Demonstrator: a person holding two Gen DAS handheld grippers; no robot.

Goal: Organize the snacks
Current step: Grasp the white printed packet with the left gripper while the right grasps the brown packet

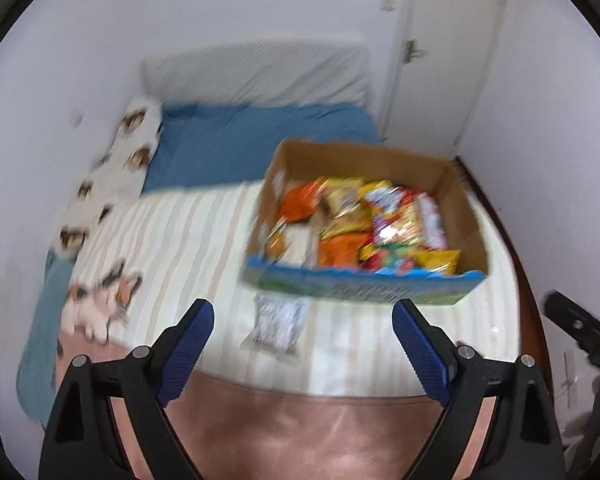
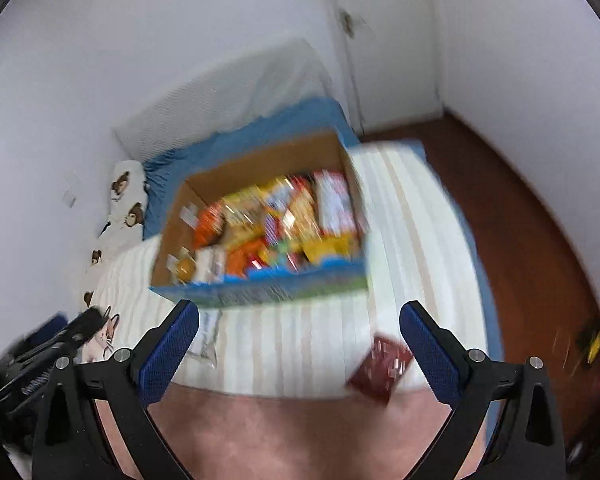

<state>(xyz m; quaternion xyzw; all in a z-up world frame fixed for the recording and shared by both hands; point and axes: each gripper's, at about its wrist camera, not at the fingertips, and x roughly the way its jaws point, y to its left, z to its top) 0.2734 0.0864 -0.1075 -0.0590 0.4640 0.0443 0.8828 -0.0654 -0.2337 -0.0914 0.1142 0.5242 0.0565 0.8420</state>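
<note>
A cardboard box (image 1: 466,216) with a blue printed front stands on the striped bed cover, filled with several bright snack packs (image 1: 364,222). The same box (image 2: 260,156) appears in the right wrist view. A silver-grey patterned packet (image 1: 278,322) lies on the cover just in front of the box; my left gripper (image 1: 304,316) hangs open above it, nothing between the fingers. A dark red packet (image 2: 382,368) lies near the cover's front edge, close to the right finger (image 2: 430,356) of my open right gripper (image 2: 300,316). Both views are blurred.
The bed (image 1: 172,240) has a blue sheet (image 1: 240,140), a white pillow (image 1: 260,72) and an animal-print pillow (image 1: 120,160) by the wall. A white door (image 1: 444,48) stands behind. Wooden floor (image 2: 520,220) lies to the right. The other gripper (image 2: 48,352) shows at lower left.
</note>
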